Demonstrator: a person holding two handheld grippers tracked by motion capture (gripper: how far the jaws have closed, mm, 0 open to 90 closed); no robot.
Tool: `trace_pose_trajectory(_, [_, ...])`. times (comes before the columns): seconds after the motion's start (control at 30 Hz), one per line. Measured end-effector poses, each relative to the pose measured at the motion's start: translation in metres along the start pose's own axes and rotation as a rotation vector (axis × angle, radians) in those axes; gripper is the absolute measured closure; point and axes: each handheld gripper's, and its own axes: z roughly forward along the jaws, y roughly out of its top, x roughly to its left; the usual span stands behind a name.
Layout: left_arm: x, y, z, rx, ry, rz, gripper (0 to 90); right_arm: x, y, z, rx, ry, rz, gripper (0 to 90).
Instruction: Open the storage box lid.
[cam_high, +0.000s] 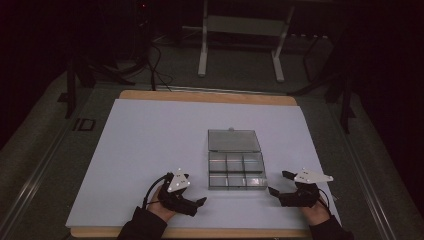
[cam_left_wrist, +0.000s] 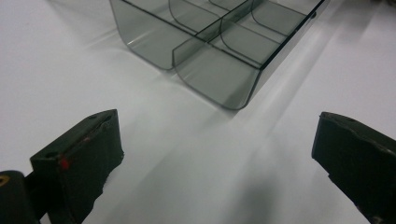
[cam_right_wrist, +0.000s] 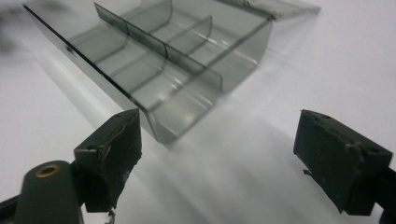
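The left hand-held gripper (cam_high: 192, 204) has its jaws set wide apart and holds nothing; in the left gripper view the white tabletop (cam_left_wrist: 187, 177) lies bare between them. It rests low near the tabletop's near edge, just left of the clear compartment box (cam_high: 236, 171), with its jaws pointing toward the box's near left corner. The left hand (cam_high: 162, 206) grips it from behind, the dark sleeve coming in from the near edge.

The right hand-held gripper (cam_high: 280, 185) is also spread wide and empty. In the right gripper view its left jaw appears very close to the box's near right corner (cam_right_wrist: 161, 123), though whether they touch is hard to tell. The right hand (cam_high: 316, 210) holds it low, angled toward the box.

The box sits on the tabletop right of centre, toward the near edge, with its lid (cam_high: 233, 140) open and lying flat behind it. Its compartments look empty.
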Motion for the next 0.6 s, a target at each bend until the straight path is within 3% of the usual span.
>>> trace_pose_trajectory(0.4, [0.007,-0.012,-0.014,0.008,0.047,-0.022,2.8,-0.008,-0.016,-0.010,0.011,-0.051,0.026,15.0])
trace_pose_trajectory(0.6, [0.008,-0.014,-0.016,-0.012,0.046,-0.037,2.8,-0.010,-0.019,-0.013,0.003,-0.059,0.039,15.0])
